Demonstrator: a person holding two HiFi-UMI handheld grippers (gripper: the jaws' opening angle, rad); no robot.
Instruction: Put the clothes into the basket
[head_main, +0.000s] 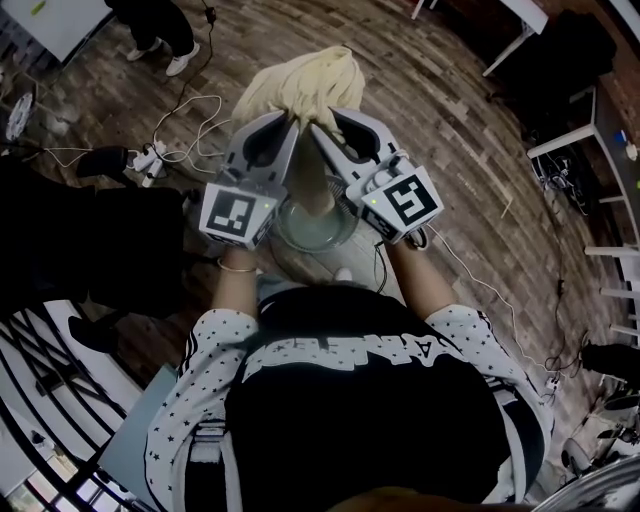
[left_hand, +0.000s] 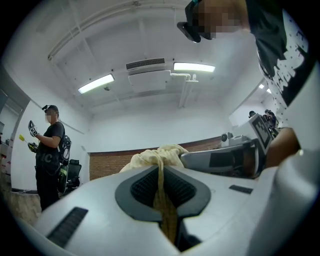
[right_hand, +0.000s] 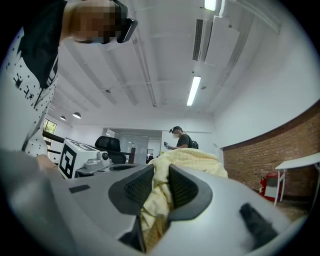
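Pinching a thin fold of the pale yellow garment (left_hand: 159, 152), the left gripper (left_hand: 161, 177) has its jaws nearly together on the cloth. Just beside it, the right gripper (right_hand: 156, 187) clamps a thicker bunch of the same garment, jaws a little wider. The cloth bulges beyond both sets of fingertips and hangs between the grippers, above a round pale vessel (head_main: 340, 235) on the wooden floor (head_main: 450, 90).

Pale yellow cloth (head_main: 300, 85) crumpled into bunch, held aloft (pinched at two spots), folds hanging down.
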